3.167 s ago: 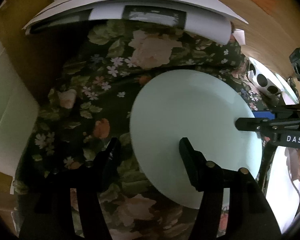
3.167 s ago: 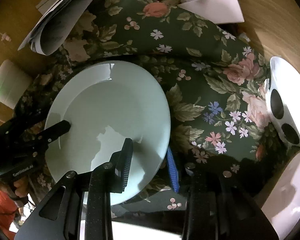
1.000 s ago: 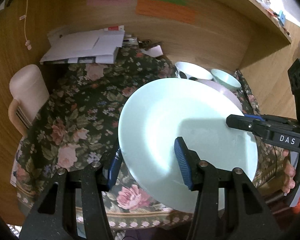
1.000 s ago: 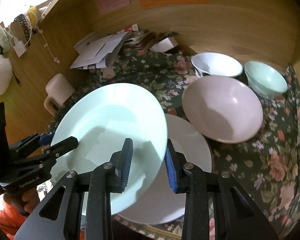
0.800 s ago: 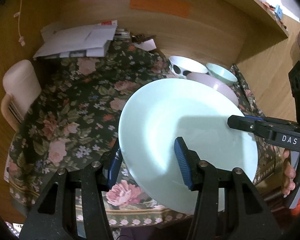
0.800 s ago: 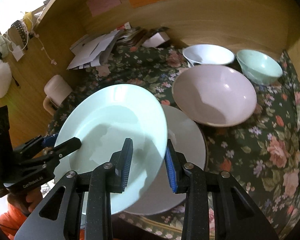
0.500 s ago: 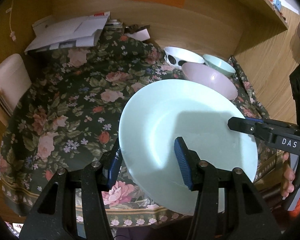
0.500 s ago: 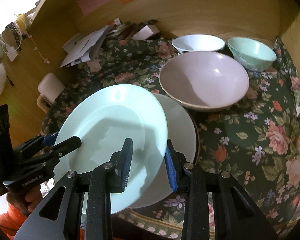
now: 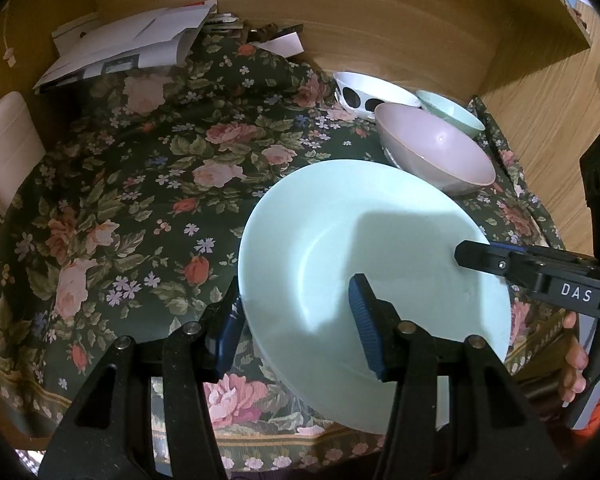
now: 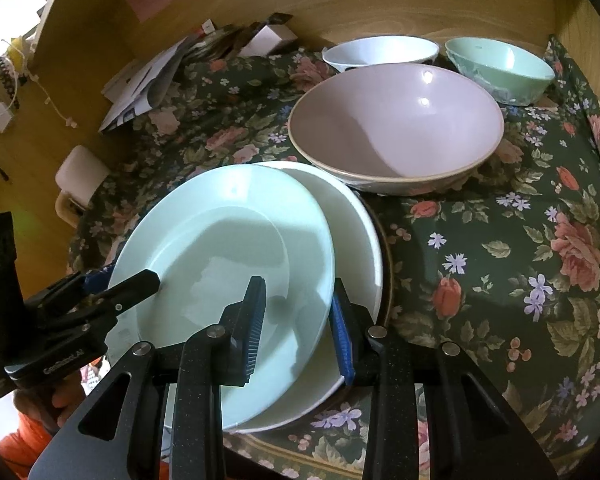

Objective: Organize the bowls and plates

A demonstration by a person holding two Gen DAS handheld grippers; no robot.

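Note:
A pale mint plate (image 9: 380, 264) (image 10: 228, 256) is held between both grippers, just above a white plate (image 10: 352, 232) that lies on the floral tablecloth. My left gripper (image 9: 296, 324) is shut on the mint plate's near-left rim. My right gripper (image 10: 298, 320) is shut on its right rim, with the white plate right behind. A dark rim shows under the white plate. A large pink bowl (image 10: 396, 128) (image 9: 436, 156), a white bowl (image 10: 380, 54) with black dots (image 9: 364, 90) and a mint bowl (image 10: 500, 68) (image 9: 450, 114) stand behind.
The floral tablecloth (image 9: 140, 184) covers the table inside a wooden alcove. A pile of papers (image 9: 132, 44) lies at the back left. A cream chair (image 9: 4, 144) stands at the left edge. The wooden wall (image 10: 380, 0) is close behind the bowls.
Both grippers carried the mint plate up from the table's left part and rightward, then down toward the white plate; the bowls have come closer in view.

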